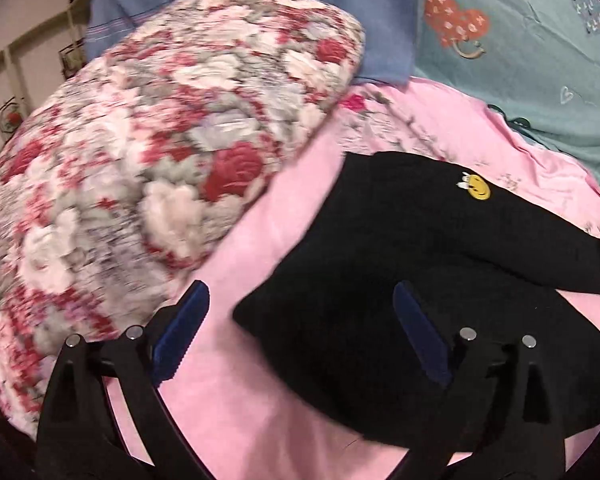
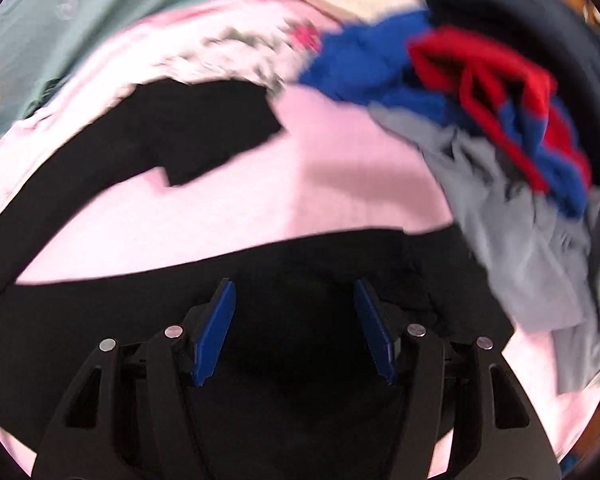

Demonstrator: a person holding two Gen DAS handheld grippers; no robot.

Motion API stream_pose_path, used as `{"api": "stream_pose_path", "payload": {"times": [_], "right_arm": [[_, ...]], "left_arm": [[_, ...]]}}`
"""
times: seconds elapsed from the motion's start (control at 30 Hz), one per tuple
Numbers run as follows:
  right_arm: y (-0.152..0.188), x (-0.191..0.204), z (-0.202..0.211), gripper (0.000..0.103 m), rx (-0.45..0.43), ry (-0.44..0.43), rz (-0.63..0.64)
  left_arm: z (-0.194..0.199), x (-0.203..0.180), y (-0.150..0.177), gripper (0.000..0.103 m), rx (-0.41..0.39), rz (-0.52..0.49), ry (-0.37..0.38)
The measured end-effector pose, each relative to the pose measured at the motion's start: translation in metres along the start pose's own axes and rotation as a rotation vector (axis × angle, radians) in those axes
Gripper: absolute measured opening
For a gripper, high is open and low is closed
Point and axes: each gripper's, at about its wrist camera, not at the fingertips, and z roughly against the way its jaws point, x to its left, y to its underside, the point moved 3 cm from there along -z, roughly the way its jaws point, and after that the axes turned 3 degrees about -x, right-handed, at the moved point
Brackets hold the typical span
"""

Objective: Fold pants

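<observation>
While the left gripper (image 1: 302,300) hung released, jaws wide, the black pants (image 1: 380,264) lay on the pink sheet (image 1: 260,240) under its right finger, a floral quilt (image 1: 140,152) beyond its left. From the right wrist, the right gripper (image 2: 296,300) stood parted above the pants (image 2: 300,272), gripping nothing, heaped clothes (image 2: 520,140) ahead-right.

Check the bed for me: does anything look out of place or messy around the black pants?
One thing stands out: a crumpled heap of blue, red and grey clothes sits on the pink bedsheet, and its grey edge reaches the black pants. The pants themselves lie flat, with no damage visible.
</observation>
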Motion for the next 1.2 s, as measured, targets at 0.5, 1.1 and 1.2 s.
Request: {"api": "stream_pose_path", "payload": {"times": [0.5,1.1,1.2], "right_arm": [[-0.06,0.095,-0.034,0.06,-0.134,0.008,0.436],[-0.209,0.064,0.012,0.007,-0.264,0.056,0.228],[-0.237,0.068,-0.022,0.008,-0.211,0.115,0.206]], "left_arm": [[-0.039,-0.139,0.009,0.097,-0.053,-0.132,0.214],[-0.093,-0.127,0.025,0.097,0.074,-0.138,0.111],[-0.09,-0.128,0.022,0.097,0.06,-0.155,0.098]]}}
